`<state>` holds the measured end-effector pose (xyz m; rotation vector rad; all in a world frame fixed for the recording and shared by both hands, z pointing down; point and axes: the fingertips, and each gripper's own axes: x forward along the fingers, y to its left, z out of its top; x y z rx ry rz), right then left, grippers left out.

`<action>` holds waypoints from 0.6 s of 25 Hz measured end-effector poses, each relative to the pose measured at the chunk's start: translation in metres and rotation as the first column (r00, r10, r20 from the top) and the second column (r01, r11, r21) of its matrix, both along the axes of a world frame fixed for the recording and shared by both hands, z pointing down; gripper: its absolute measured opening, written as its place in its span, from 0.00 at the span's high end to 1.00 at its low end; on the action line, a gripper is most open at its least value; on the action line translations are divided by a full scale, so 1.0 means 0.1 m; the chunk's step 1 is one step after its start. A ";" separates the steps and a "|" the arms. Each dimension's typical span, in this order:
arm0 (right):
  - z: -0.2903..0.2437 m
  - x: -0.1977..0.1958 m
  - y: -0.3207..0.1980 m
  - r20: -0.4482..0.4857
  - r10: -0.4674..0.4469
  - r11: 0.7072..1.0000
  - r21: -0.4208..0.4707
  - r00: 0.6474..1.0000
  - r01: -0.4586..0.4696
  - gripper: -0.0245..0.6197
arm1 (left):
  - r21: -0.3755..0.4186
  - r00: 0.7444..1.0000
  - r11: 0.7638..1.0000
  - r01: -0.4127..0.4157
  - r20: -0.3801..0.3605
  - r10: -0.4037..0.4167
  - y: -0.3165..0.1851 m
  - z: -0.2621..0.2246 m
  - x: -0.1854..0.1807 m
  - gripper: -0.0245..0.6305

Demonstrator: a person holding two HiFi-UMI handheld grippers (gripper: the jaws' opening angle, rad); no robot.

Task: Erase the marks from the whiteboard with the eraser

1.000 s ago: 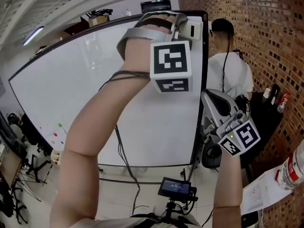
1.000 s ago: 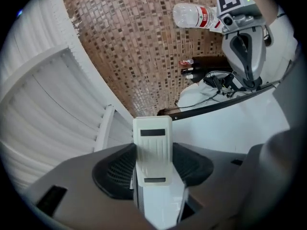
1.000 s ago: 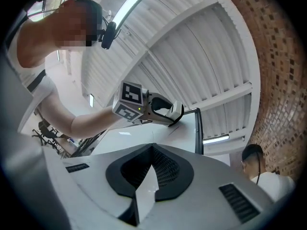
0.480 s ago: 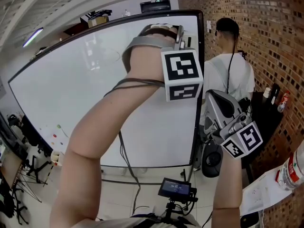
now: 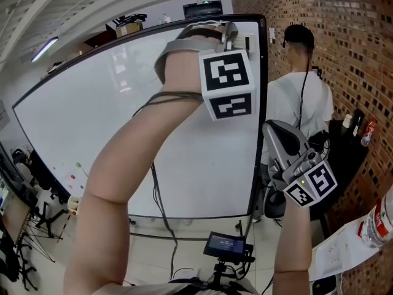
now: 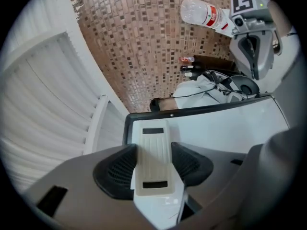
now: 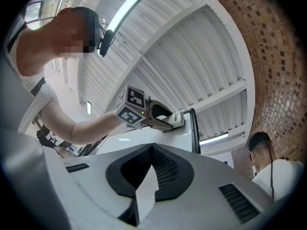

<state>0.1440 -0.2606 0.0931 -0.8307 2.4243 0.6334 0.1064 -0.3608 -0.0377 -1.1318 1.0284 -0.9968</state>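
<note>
The whiteboard (image 5: 92,115) fills the head view, with a few small coloured spots (image 5: 77,165) near its lower left. My left gripper (image 5: 236,39) is raised to the board's top right corner and is shut on a cream ribbed eraser (image 6: 154,152). In the left gripper view (image 6: 153,164) both black pads (image 6: 115,169) press the eraser's sides, and its far end lies against the board (image 6: 230,128) by the black frame. My right gripper (image 5: 274,128) hangs lower at the right, off the board, pointing upward. Its pads (image 7: 165,169) meet at the tip (image 7: 152,150) with nothing between them.
A person in a white shirt (image 5: 301,103) stands just right of the board, before a brick wall (image 5: 356,42). A dark table with bottles (image 5: 353,125) is beyond. A clear bottle (image 5: 377,220) lies at the right edge, and a small screen (image 5: 227,244) sits below.
My left gripper slid the eraser a little right and down near the top right corner, then back up. The right gripper stayed about where it was.
</note>
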 end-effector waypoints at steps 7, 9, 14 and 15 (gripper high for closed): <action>0.14 0.06 -0.13 0.015 0.003 0.999 -0.034 1.000 -0.002 0.93 | -0.096 0.998 0.993 0.062 -0.008 -0.063 -0.05 0.04 -0.02 0.56; 0.20 0.08 -0.14 0.022 0.000 0.999 -0.046 1.000 0.001 0.93 | -0.123 0.997 0.989 0.080 0.025 -0.077 -0.07 0.27 -0.05 0.56; 0.23 0.08 -0.11 0.018 0.003 0.998 -0.059 1.000 -0.002 0.93 | -0.198 0.986 0.973 0.122 0.140 -0.096 -0.04 1.06 -0.21 0.56; 0.21 0.07 -0.09 0.016 0.003 0.999 -0.054 1.000 -0.002 0.93 | -0.185 0.983 0.975 0.126 0.158 -0.097 -0.03 1.14 -0.24 0.56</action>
